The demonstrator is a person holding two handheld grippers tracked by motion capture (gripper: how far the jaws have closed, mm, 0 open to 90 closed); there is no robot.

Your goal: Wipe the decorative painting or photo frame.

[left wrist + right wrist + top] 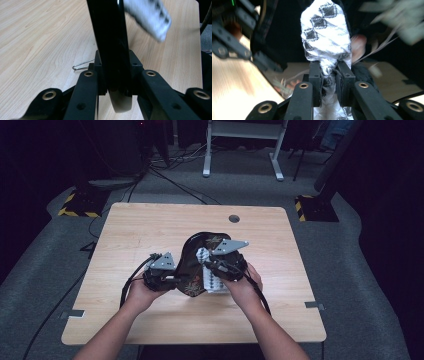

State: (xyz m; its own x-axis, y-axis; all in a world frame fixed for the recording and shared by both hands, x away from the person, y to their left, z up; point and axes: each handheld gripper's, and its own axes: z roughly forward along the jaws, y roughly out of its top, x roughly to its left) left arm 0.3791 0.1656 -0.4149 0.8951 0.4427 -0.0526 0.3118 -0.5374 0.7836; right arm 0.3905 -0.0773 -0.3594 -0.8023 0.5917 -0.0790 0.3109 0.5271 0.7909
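Here, left hand-held gripper (117, 75) clamped on black tray (192, 265) rim, right hand-held gripper (329, 72) pinching patterned cloth (325, 35) above it.

Support surface: a light wooden table (150, 227) with rounded corners and a round cable hole (234, 218) near the far edge. A metal bracket (73, 314) sits at the left edge and another (314, 305) at the right edge. A black tray with a floral pattern (192, 265) is above the middle; whether it rests on the tabletop cannot be told. The table stands on grey carpet (350, 250).
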